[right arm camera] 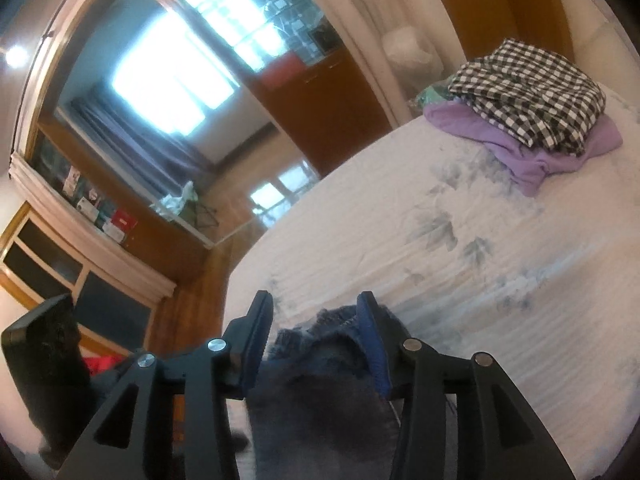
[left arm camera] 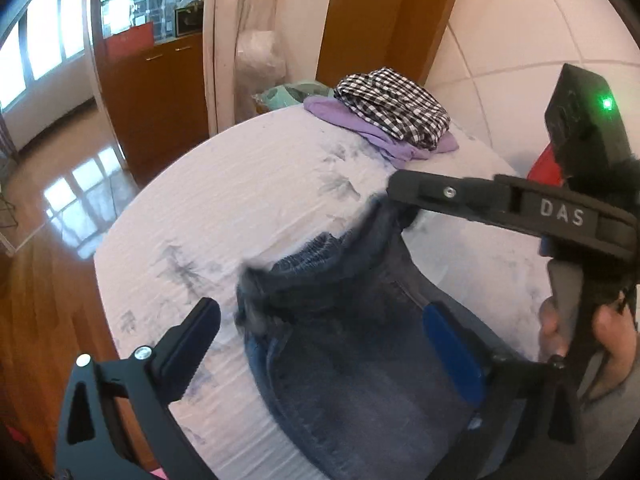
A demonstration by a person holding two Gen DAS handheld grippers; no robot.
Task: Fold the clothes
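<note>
Dark blue jeans [left arm camera: 352, 344] lie crumpled on the bed [left arm camera: 248, 200], waistband bunched and lifted at one corner. The left gripper [left arm camera: 320, 344] is spread wide around the denim; the right gripper [right arm camera: 316, 340] has jaws apart with a fold of denim between them, blurred, so contact is unclear. A checked shirt [left arm camera: 394, 106] tops a purple garment [left arm camera: 384, 136] well apart

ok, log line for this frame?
left tool: open over jeans | right tool: open, at jeans edge | folded pile: far end of bed
</note>
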